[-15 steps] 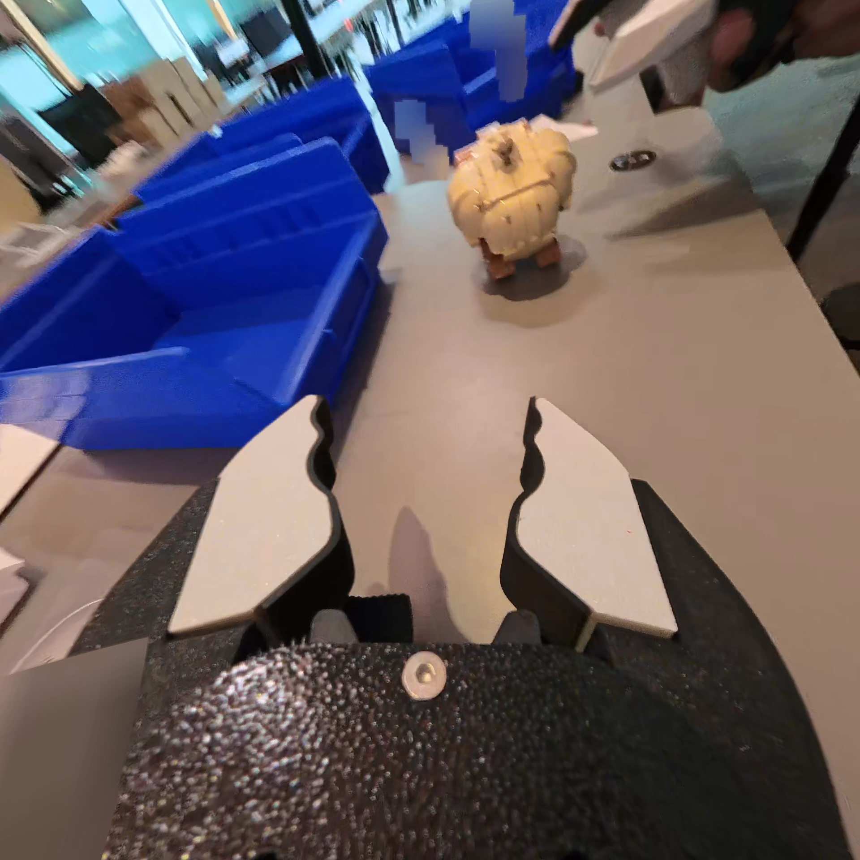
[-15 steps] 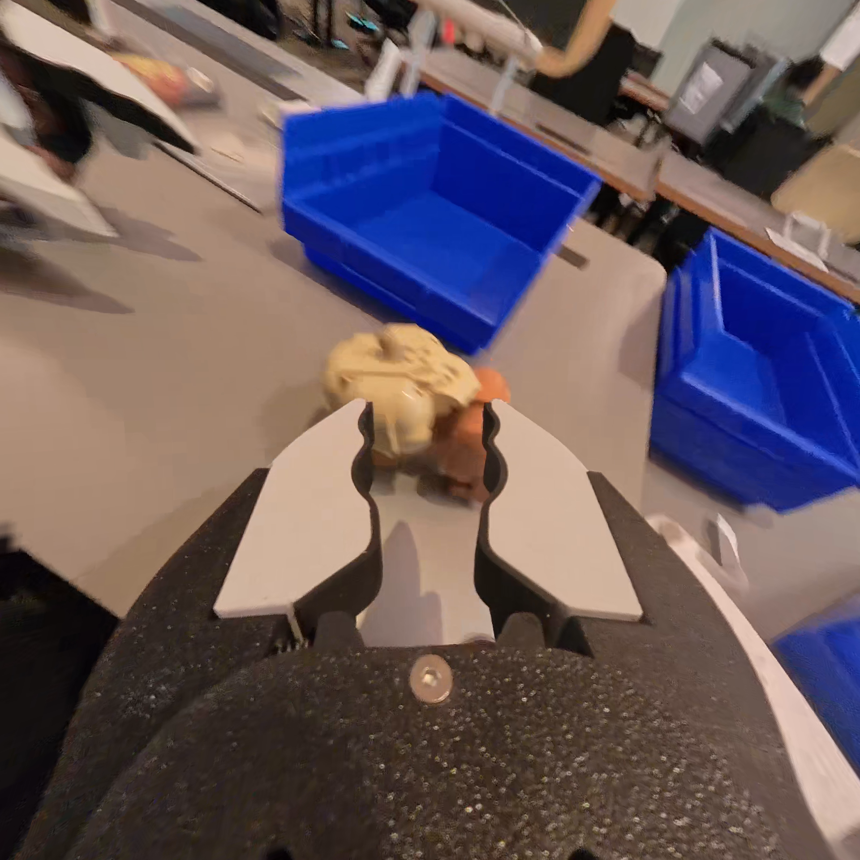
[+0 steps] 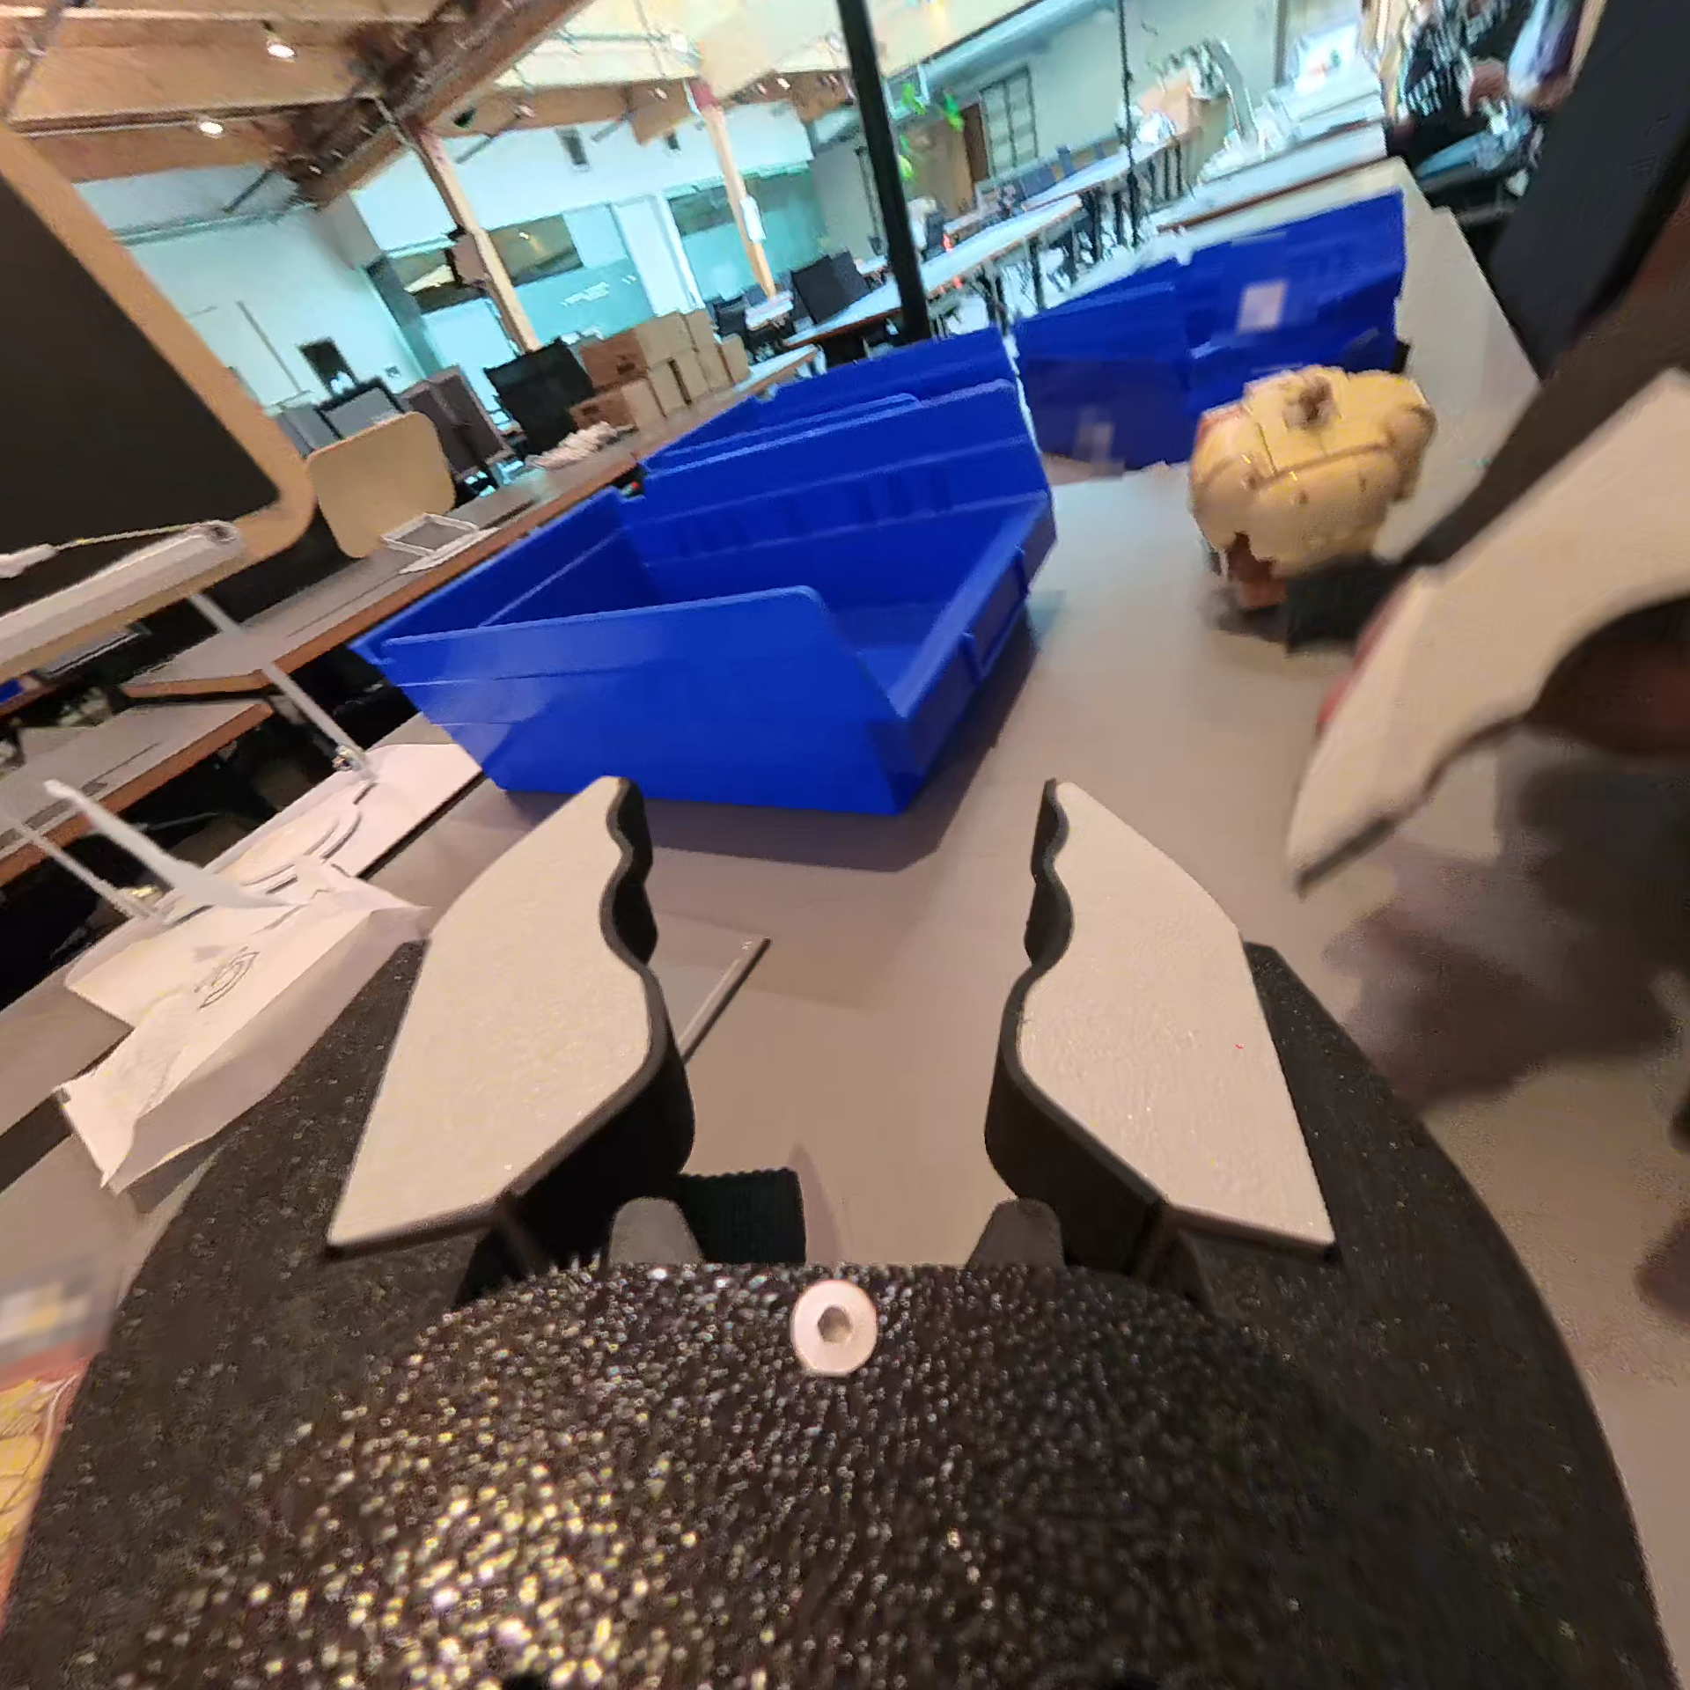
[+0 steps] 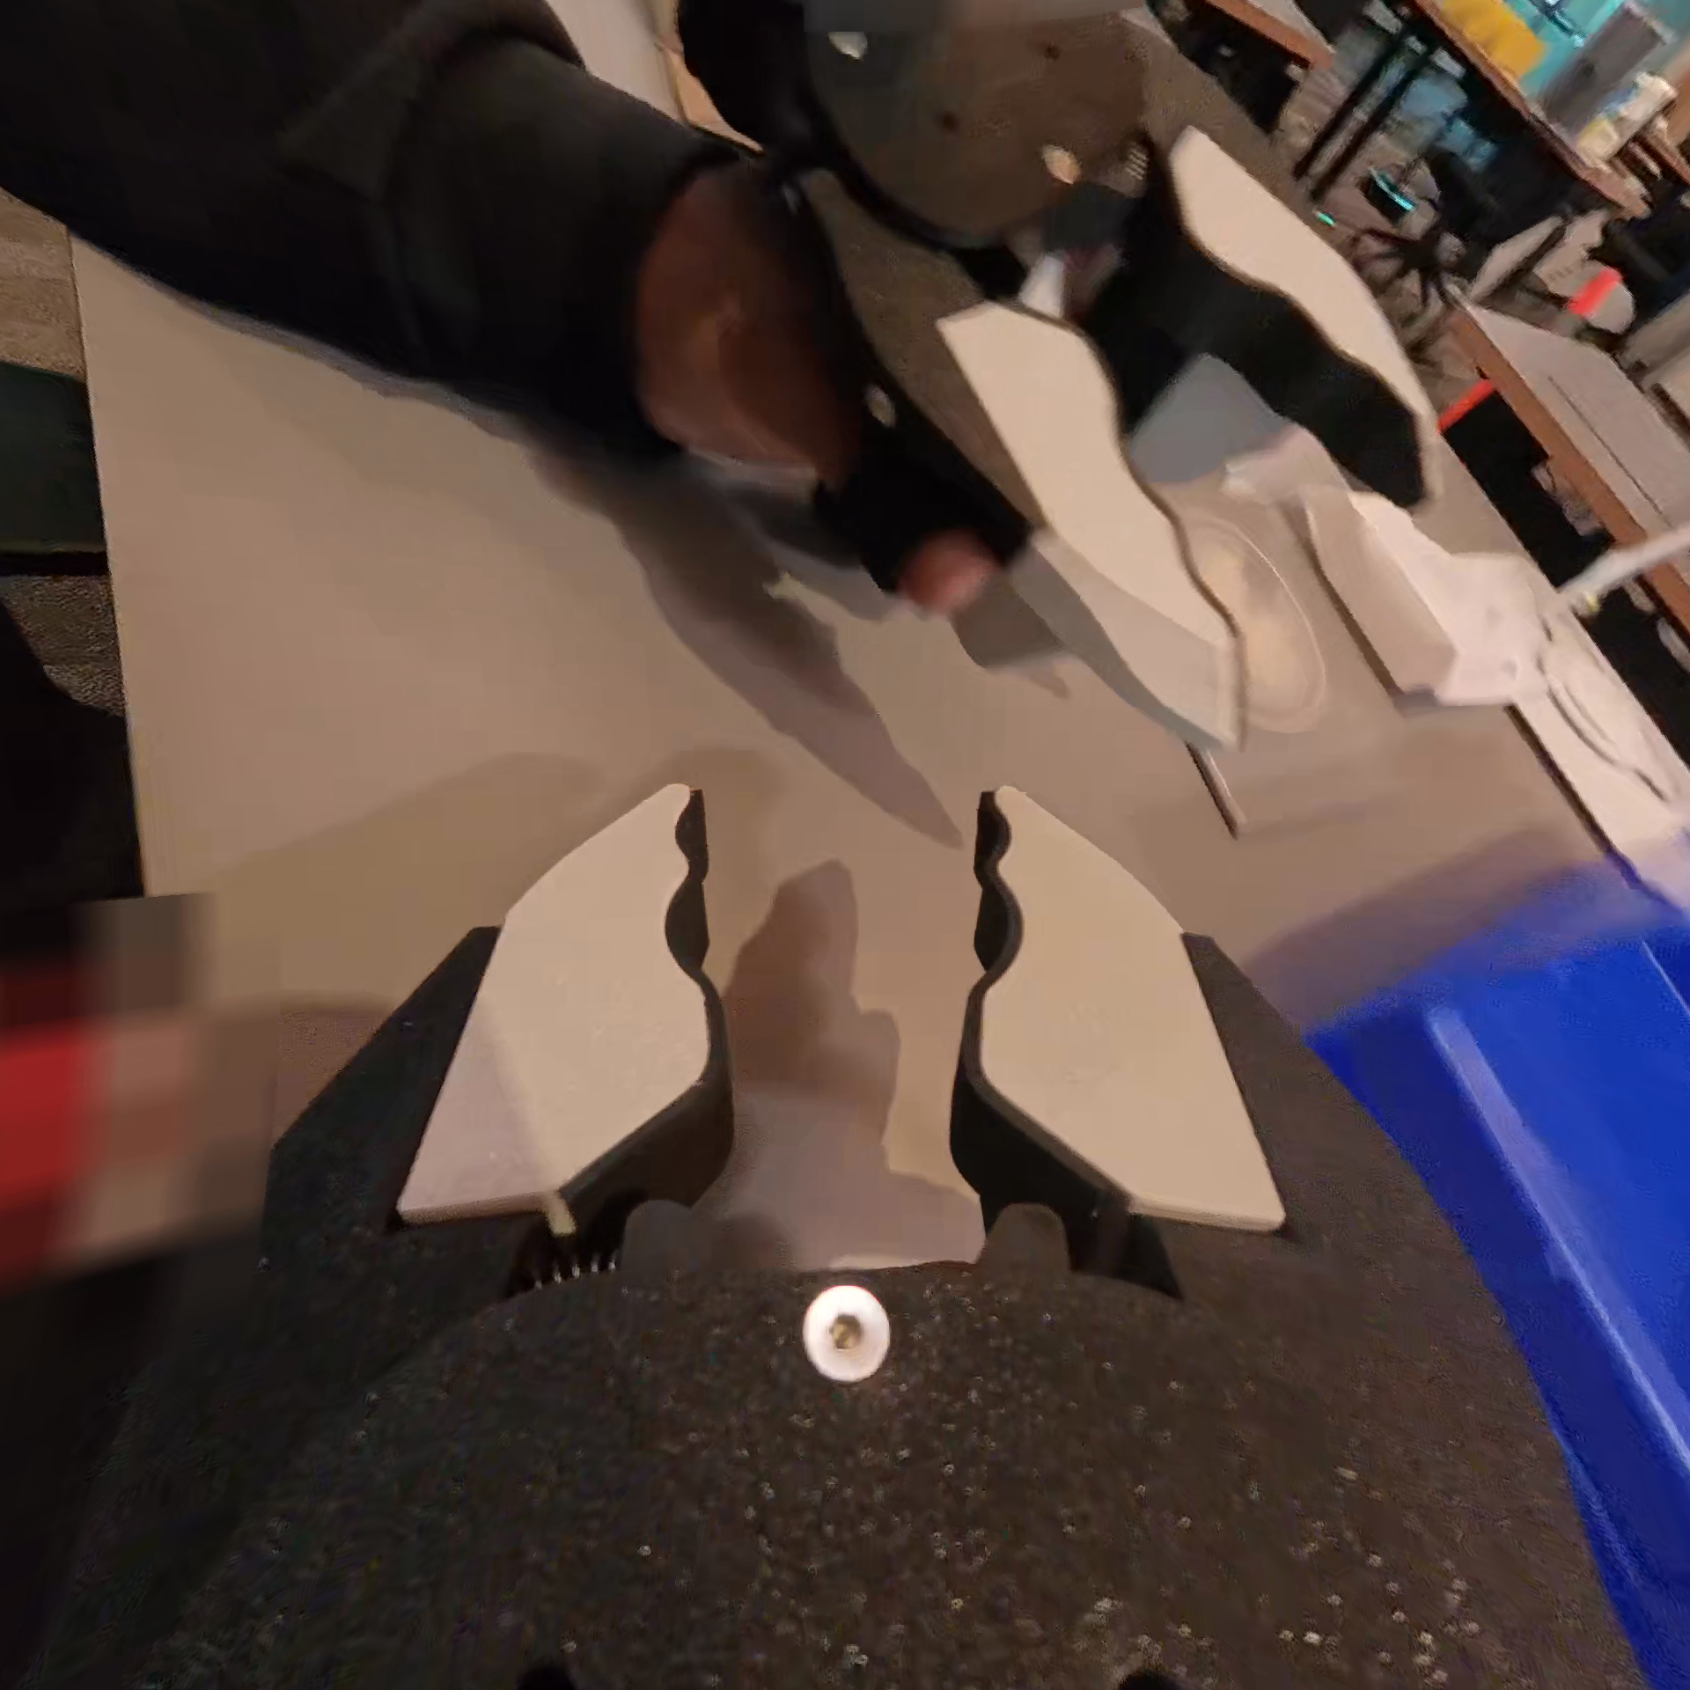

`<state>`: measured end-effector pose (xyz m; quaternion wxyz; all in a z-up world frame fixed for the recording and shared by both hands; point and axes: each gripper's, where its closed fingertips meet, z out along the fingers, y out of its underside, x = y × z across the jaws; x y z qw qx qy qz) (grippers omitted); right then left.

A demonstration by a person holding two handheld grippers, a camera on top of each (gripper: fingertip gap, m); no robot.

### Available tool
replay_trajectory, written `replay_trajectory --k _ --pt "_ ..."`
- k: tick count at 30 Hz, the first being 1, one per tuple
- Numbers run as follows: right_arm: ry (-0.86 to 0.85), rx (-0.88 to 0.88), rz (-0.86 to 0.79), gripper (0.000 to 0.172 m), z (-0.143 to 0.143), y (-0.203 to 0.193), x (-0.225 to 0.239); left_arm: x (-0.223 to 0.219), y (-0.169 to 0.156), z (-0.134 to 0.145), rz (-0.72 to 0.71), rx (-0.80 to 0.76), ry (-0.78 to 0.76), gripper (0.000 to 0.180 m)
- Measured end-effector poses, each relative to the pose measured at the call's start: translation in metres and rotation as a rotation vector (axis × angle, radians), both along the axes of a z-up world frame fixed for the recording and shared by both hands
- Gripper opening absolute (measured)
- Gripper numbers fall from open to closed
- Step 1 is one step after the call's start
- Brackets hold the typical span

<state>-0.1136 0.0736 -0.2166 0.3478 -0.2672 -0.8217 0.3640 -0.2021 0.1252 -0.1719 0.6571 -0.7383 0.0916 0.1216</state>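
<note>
My left gripper (image 3: 841,823) is open and empty above the grey table (image 3: 1143,732). A blue bin (image 3: 732,658) stands just ahead of it. A cream and brown brick-built toy (image 3: 1308,466) stands on the table at the far right, next to a blurred finger (image 3: 1463,658) of my right gripper. In the right wrist view my right gripper (image 4: 841,823) is open and empty, with only bare table (image 4: 457,594) between its pads. The left gripper shows there at the upper right, one of its fingers (image 4: 1079,457) spread from the other, held by a hand in a black sleeve (image 4: 411,183).
More blue bins (image 3: 1216,338) stand behind the toy. Another blue bin (image 4: 1509,1189) lies at the right gripper's lower right. White paper sheets (image 3: 238,988) lie at the table's left edge. White boxes and a cable (image 4: 1427,604) sit near the far table edge.
The toy stood between my right gripper's pads; the pads have spread and the gripper has swung away, leaving the toy on the table. My left gripper has tilted up and shifted left, staying open.
</note>
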Motion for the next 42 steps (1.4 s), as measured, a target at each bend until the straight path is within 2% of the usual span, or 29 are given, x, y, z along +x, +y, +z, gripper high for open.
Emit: replay_trajectory --k 4,6,10,15,19,28,42 --pt "0.027 0.013 0.085 0.054 0.004 -0.039 -0.042 -0.020 -0.007 0.010 0.066 0.063 -0.027 0.079" --pt "0.048 0.019 0.091 0.050 0.009 -0.042 -0.061 -0.038 -0.017 0.016 0.133 0.096 -0.007 0.067" --pt "0.076 0.017 0.103 0.050 0.011 -0.038 -0.090 -0.073 -0.036 0.016 0.216 0.083 0.020 0.068" --pt "0.071 -0.016 0.092 0.049 0.000 -0.028 -0.106 -0.110 -0.050 -0.005 0.327 -0.029 -0.014 0.063" --pt "-0.027 -0.050 0.099 0.051 -0.011 -0.021 -0.102 -0.127 -0.056 -0.023 0.416 -0.163 0.009 0.062" --pt "-0.090 -0.159 0.116 0.047 -0.009 -0.015 -0.099 -0.115 -0.053 -0.047 0.307 -0.330 0.065 0.049" --pt "-0.053 -0.064 0.122 0.047 -0.014 -0.018 -0.096 -0.116 -0.056 -0.059 0.304 -0.410 0.057 0.049"
